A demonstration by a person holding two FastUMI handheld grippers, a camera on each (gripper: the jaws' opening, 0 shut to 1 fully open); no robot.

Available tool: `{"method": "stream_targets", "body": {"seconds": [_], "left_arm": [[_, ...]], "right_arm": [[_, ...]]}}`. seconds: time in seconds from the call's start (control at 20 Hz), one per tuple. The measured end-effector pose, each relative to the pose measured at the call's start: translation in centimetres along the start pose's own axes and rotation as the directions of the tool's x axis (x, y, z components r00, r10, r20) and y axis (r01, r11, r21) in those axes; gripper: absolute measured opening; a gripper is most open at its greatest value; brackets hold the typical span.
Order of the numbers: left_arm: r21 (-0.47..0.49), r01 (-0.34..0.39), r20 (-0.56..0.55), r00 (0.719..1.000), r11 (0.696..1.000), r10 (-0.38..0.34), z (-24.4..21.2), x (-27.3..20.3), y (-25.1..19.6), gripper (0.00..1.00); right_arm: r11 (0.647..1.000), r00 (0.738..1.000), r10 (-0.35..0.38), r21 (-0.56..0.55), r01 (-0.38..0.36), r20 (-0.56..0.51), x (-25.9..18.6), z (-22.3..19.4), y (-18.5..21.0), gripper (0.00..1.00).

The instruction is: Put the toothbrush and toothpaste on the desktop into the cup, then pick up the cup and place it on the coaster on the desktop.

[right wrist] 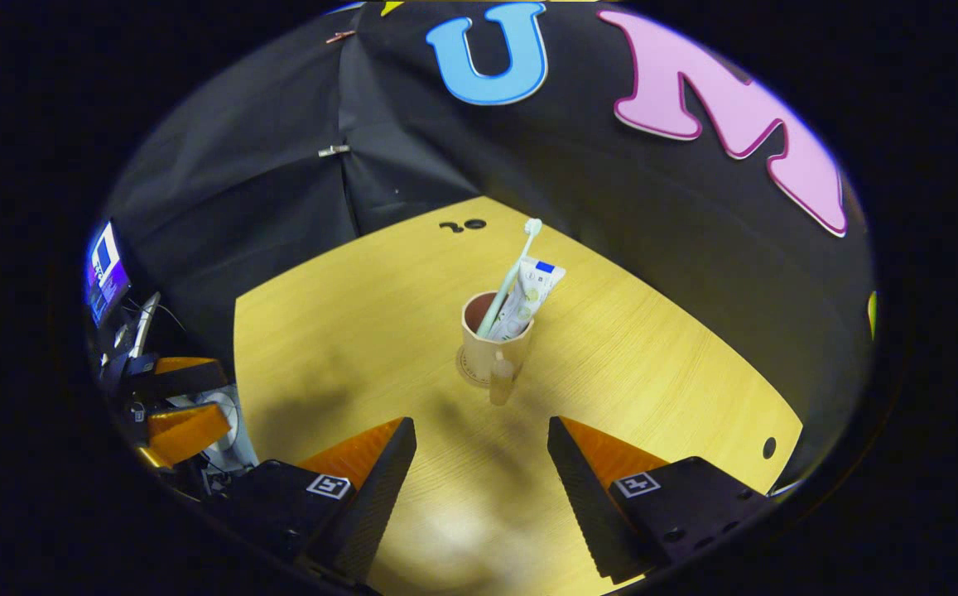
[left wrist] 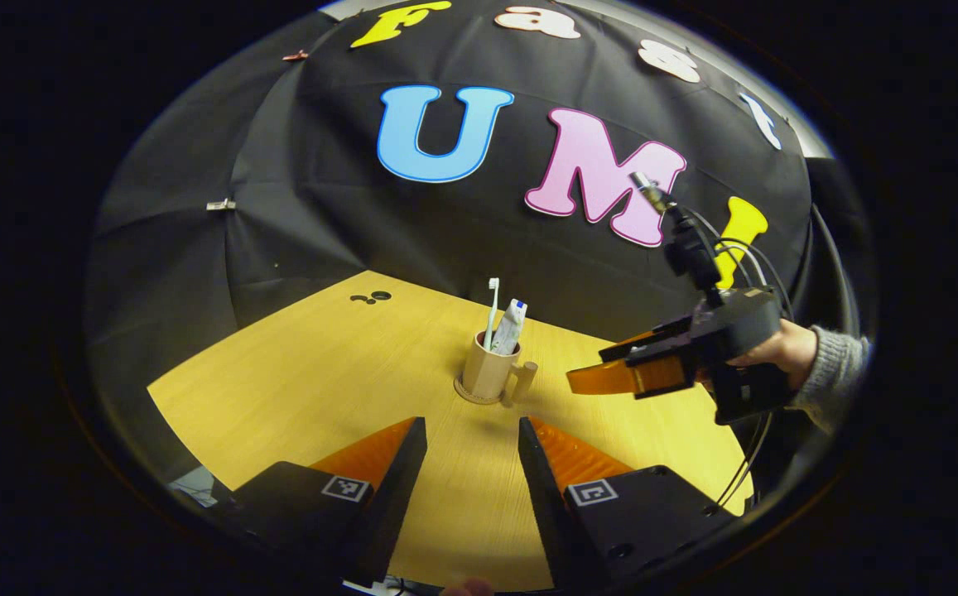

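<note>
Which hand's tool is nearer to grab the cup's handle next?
Probably the right. In the left gripper view the right tool hangs open beside the cup, tips aimed at its handle; the left tool sits farther back.

Filled cup (right wrist: 495, 339) on coaster (right wrist: 469, 374)

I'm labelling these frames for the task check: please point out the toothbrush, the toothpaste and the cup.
toothbrush (right wrist: 515, 266): right gripper view, on its handle above the rim.
toothpaste (right wrist: 530, 295): right gripper view, on the tube's upper body.
cup (left wrist: 487, 371): left gripper view, on its outer wall.
</note>
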State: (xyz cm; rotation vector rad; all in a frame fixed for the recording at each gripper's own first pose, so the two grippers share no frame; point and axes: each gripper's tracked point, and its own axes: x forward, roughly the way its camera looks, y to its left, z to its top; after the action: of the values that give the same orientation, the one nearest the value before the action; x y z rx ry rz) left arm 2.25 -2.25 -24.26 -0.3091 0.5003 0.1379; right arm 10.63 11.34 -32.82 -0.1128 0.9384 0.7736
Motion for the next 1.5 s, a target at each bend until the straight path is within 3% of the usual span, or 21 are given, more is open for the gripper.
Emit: {"method": "stream_targets", "body": {"seconds": [0.25, 0.75, 1.0, 1.5], "left_arm": [[0.084, 0.038, 0.012, 0.999, 0.996, -0.039, 2.2, -0.9, -1.4, 0.72], [0.145, 0.179, 0.038, 0.982, 0.973, -0.187, 5.5, -2.6, -7.2, 0.72], [0.181, 0.228, 0.045, 0.97, 0.957, -0.239, 6.4, -3.2, -8.7, 0.73], [0.205, 0.257, 0.043, 0.962, 0.944, -0.271, 6.4, -3.4, -9.6, 0.74]], "right_arm": [[0.992, 0.992, -0.053, 0.117, 0.04, 0.11, -5.9, -0.4, 1.3, 0.98], [0.969, 0.935, -0.175, 0.224, 0.107, 0.309, -16.1, -0.6, 2.8, 0.97], [0.951, 0.916, -0.231, 0.274, 0.142, 0.328, -18.7, -1.5, 2.9, 0.98], [0.946, 0.899, -0.23, 0.302, 0.117, 0.373, -19.6, -1.0, 3.5, 0.98]]}}
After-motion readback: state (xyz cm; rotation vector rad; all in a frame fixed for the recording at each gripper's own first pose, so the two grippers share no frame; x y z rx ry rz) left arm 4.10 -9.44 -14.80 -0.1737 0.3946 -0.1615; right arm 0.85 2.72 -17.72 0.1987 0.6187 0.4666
